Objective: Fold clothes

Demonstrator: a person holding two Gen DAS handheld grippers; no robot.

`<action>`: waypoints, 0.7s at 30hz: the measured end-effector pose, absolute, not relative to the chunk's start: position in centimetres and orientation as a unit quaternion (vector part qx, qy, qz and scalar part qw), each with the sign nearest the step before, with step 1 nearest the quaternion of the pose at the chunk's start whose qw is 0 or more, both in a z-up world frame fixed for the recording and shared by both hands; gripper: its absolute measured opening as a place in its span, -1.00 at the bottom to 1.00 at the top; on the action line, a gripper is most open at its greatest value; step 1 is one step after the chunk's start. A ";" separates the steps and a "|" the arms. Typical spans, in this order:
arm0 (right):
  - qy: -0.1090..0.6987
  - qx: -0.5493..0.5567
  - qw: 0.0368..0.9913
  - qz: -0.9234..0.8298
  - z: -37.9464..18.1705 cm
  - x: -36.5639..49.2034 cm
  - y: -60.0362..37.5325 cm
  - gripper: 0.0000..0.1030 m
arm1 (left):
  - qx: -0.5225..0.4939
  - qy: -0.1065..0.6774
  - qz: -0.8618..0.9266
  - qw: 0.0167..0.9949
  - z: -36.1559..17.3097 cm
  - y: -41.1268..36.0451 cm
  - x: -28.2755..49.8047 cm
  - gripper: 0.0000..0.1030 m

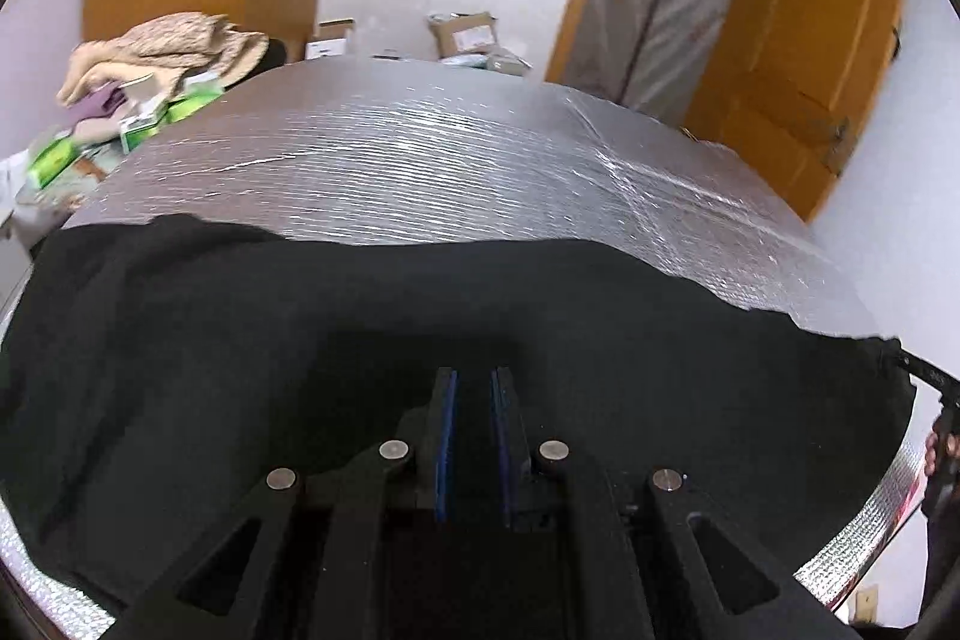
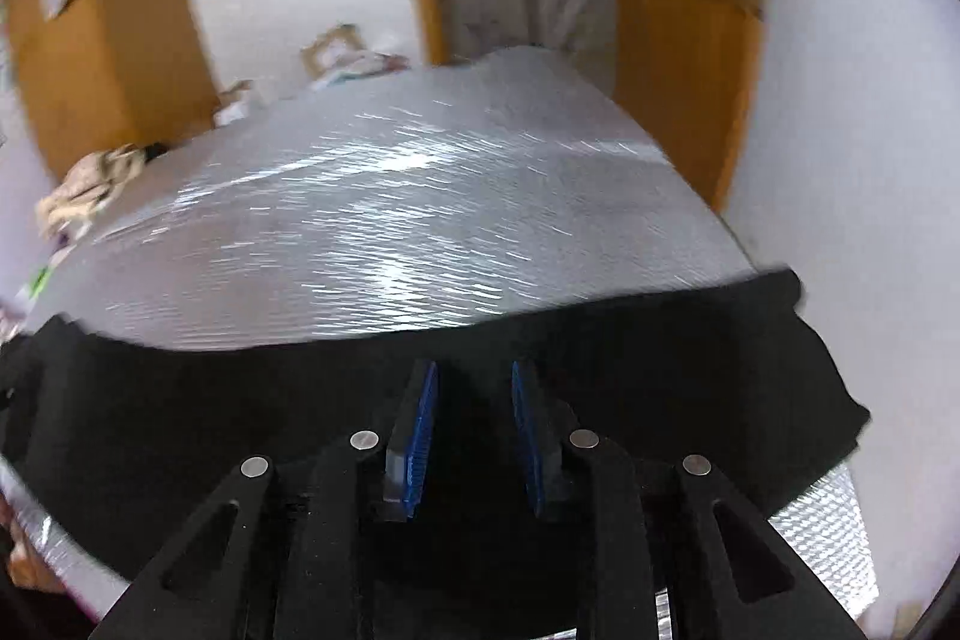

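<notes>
A black garment lies spread across the near side of the silver quilted table cover. My left gripper hovers low over the garment's middle. Its blue pads stand a narrow gap apart, and the gap is black on black, so I cannot make out any cloth in it. In the right wrist view the same garment runs along the near edge of the cover. My right gripper is above it, open, with its blue pads clearly apart. That view is motion-blurred.
A heap of beige clothes and green boxes sit at the table's far left. Cardboard boxes stand behind the table. A wooden door is at the right. A hand shows at the right edge.
</notes>
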State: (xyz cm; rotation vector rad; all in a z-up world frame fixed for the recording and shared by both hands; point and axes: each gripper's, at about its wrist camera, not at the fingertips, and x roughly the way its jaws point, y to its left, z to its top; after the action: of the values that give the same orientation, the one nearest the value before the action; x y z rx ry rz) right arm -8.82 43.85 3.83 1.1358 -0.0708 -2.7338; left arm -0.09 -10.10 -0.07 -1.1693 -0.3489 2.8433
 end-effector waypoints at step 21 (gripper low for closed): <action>-0.021 0.436 0.294 -0.850 0.6 -11.4 21.5 -0.56 | -0.393 -0.118 0.909 0.077 -1.2 -8.7 -1.3 -0.80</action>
State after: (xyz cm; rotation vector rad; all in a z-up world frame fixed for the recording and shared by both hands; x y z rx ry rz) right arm -11.45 21.54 0.55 1.1604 -0.0562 -2.2637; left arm -1.35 -8.71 -1.17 -1.1759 -0.3543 2.7224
